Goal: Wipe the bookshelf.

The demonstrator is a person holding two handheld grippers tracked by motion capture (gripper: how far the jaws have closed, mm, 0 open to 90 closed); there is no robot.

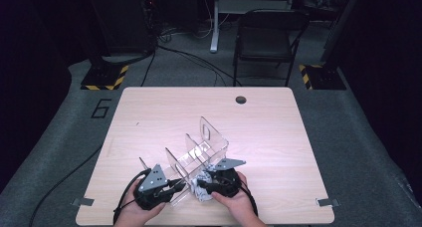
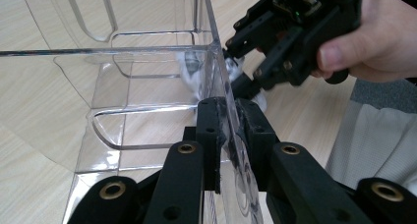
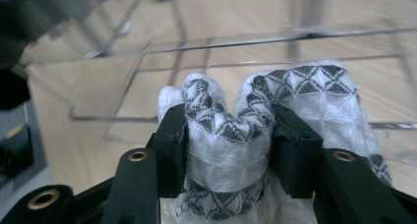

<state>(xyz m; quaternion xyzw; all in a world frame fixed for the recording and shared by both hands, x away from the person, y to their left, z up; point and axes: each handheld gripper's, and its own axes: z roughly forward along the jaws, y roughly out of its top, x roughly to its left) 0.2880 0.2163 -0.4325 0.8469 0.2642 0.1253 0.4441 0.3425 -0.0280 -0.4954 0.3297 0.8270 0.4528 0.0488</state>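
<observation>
Between the two black jaws of the right gripper sits a bunched white cloth with a grey-and-black triangle pattern; the pads press on its sides, so the jaws hold it at a middle width, and the cloth bulges up above the jaw tips in two rounded folds. The cloth spreads also to the right, beyond the right jaw. Its lower end is cut off at the bottom of the right gripper view, and it is so crumpled that I cannot tell its long axis or which way it points. The jaws of the left gripper stand narrow and are clamped on a thin wall of the clear acrylic organizer with dividers; this wall runs straight away from the jaws, standing on edge. Beyond these jaws and to the right, the right gripper with the hand around it is close to the same wall, and a small part of the cloth shows blurred behind the acrylic. In the high view the organizer stands on the light wooden table, just ahead of both grippers, with the cloth at its near side between them.
</observation>
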